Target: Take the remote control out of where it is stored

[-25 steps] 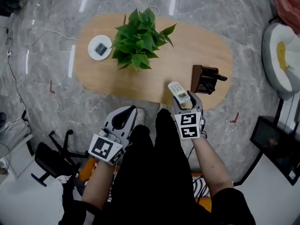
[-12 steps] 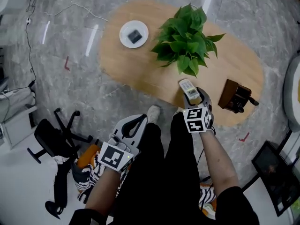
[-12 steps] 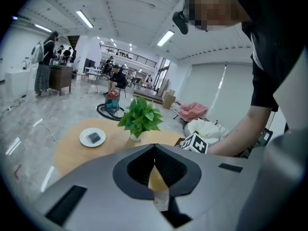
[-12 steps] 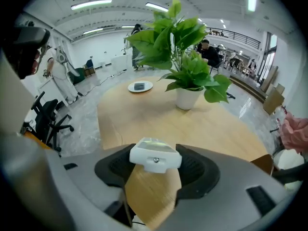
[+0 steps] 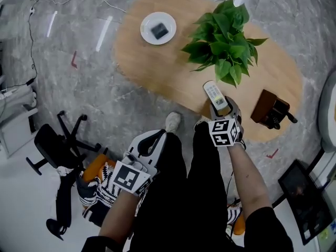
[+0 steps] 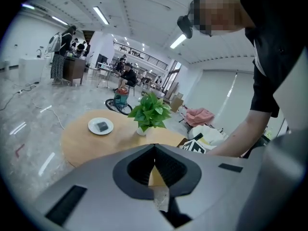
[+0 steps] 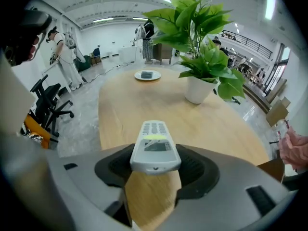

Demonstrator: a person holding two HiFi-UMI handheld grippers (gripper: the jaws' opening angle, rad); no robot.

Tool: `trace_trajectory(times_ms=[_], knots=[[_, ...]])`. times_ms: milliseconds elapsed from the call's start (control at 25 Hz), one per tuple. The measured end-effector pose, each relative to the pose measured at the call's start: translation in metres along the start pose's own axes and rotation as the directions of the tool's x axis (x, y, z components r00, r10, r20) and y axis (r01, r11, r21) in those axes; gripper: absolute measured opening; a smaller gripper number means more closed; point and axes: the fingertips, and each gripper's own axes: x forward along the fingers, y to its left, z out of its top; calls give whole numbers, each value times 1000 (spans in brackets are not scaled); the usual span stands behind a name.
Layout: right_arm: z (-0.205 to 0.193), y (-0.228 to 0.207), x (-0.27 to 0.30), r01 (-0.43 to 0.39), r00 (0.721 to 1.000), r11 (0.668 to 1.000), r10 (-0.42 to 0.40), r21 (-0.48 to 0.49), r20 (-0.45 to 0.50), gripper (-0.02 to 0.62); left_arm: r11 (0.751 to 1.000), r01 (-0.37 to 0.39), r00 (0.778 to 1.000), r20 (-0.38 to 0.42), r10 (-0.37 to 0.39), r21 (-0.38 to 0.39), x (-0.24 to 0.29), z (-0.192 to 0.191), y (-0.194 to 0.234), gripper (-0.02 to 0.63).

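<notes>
- The right claw (image 5: 221,109) is clamped on a white remote (image 5: 216,96), one jaw pressing each long side.
- The remote's button end sticks out ahead of the jaws, face up, with a small screen just in front of the grip.
- The remote is out of the brown holder (image 5: 271,109), which stands on the table well apart from this claw, on its right.
- Claw and remote hang over the near edge of an oval wooden table (image 5: 157,67).
- A leafy plant (image 5: 224,35) in a white pot stands ahead of the right claw, slightly to its right.
- A white plate (image 5: 158,28) with a small dark item on it lies far ahead, to the claw's left.
- The left claw (image 5: 157,136) has its jaw tips together with nothing between them.
- It is held low beside the person's black-clad leg, off the table and back from its edge.
- From the left claw, the plate and plant lie ahead across the table.
- A black office chair (image 5: 52,147) stands on the grey floor to the left claw's left.
</notes>
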Motion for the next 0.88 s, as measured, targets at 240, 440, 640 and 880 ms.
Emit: trace_trajectory(times_ms=[240, 440, 640, 880], knots=[[-9, 9, 16, -12, 1000, 1000, 12, -20, -29, 265, 999, -45, 999, -8, 45, -10, -7, -5, 20, 6], [-10, 11, 27, -12, 999, 1000, 12, 0, -44, 264, 999, -22, 999, -34, 21, -32, -9, -15, 21, 6], [-21, 11, 38, -23, 996, 999, 26, 28, -90, 265, 1000, -25, 998, -50, 24, -18, -10, -18, 23, 6], [-23, 8, 40, -47, 995, 994, 55, 95, -81, 267, 999, -21, 998, -60, 18, -35, -14, -25, 25, 6]])
